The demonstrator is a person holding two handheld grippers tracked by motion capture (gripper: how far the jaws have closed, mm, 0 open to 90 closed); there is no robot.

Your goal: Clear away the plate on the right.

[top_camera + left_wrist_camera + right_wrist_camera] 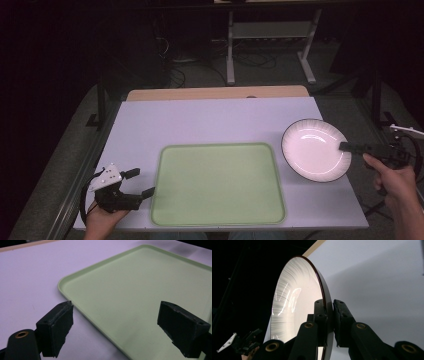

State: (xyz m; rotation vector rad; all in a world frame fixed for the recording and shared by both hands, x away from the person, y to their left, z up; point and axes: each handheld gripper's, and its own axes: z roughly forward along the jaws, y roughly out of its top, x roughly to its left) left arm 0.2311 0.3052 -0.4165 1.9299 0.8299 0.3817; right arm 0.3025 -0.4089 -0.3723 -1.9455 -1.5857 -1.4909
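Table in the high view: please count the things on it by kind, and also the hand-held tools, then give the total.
White plate with dark rim: 1, its rim clamped by the right tool
Green tray: 1
Hand-held tool: 2, the right one on the plate, the left tool open beside the tray
Total: 4

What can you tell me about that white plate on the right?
The plate is round and shallow, glossy white inside with fine ribbed lines running to a thin dark rim, and looks ceramic. It is empty. It sits at the right side of the table, just right of the green tray. The right gripper clamps its rim, one jaw inside, one outside. Whether it is lifted or resting is unclear.
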